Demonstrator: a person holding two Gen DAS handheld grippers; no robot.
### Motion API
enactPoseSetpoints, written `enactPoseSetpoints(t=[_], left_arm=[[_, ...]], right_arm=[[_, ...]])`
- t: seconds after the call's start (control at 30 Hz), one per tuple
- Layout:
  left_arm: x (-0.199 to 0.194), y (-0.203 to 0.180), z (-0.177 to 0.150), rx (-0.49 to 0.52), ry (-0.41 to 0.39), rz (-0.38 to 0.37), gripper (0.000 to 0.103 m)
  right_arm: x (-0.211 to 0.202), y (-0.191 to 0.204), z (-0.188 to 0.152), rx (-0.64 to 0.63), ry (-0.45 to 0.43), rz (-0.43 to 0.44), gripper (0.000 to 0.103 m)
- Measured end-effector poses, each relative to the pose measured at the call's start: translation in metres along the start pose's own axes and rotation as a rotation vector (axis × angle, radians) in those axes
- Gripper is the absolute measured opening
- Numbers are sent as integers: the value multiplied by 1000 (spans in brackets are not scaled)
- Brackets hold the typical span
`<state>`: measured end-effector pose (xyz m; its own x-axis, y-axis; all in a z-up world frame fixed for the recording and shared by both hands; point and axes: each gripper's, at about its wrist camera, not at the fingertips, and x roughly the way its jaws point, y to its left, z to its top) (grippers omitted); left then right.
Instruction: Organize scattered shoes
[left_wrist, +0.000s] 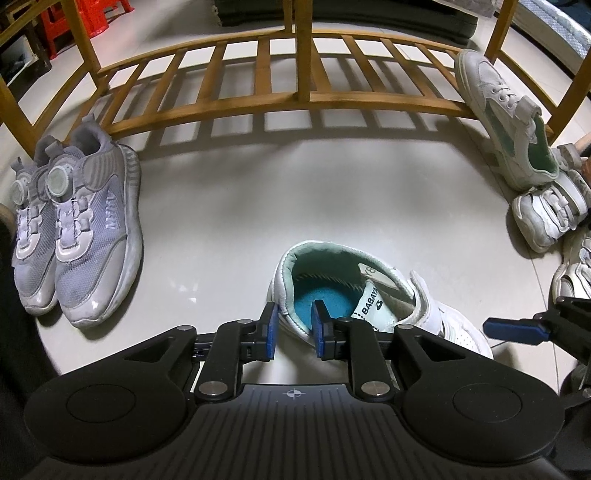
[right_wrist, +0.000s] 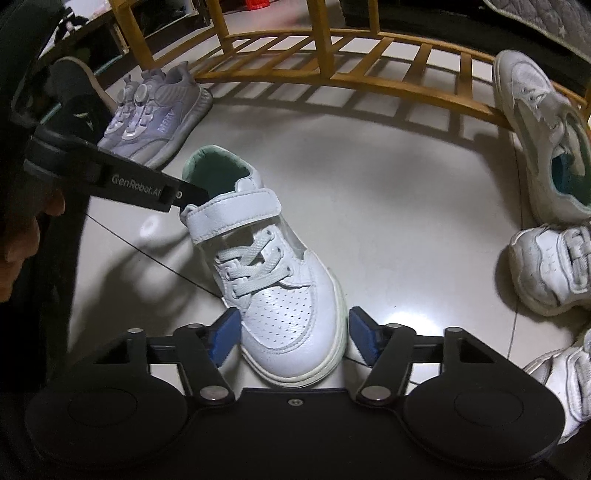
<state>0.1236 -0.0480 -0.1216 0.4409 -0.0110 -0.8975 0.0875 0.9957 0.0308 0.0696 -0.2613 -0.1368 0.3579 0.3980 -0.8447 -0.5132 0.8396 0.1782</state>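
My left gripper (left_wrist: 293, 328) pinches the heel collar of the white leather strap sneaker (right_wrist: 269, 273). My right gripper (right_wrist: 291, 338) straddles its toe, jaws half-wide, pads apparently not pressing.

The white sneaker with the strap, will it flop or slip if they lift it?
The white leather sneaker with the strap probably sags little: its thick rubber sole looks stiff. The left gripper pinches only the soft collar wall, so that edge may bend. The right gripper straddles the glossy toe, which may slip.
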Motion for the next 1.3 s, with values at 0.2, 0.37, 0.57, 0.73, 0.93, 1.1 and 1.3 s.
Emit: enactPoseSetpoints(t=[0.2, 0.37, 0.57, 0.73, 0.93, 1.1, 1.3], left_arm=[[-2, 2, -4, -5, -1, 2, 21], [-5, 3, -9, -7, -1, 4, 21], [-6, 7, -11, -26, 3, -8, 21], [-5, 7, -8, -25, 2, -13, 21], [-1, 3, 0, -5, 0, -15, 19], [4, -1, 8, 0, -12, -24, 19], [4, -4, 15, -1, -28, -45, 19]], right_arm=[[0, 1, 0, -2, -4, -4, 66], [1, 0, 0, 4, 1, 4, 66], [0, 1, -3, 5, 9, 17, 67], [0, 6, -3, -18, 12, 20, 70], [-1, 16, -1, -52, 4, 25, 70], [0, 24, 3, -75, -1, 32, 69], [-1, 23, 4, -75, 17, 5, 52]])
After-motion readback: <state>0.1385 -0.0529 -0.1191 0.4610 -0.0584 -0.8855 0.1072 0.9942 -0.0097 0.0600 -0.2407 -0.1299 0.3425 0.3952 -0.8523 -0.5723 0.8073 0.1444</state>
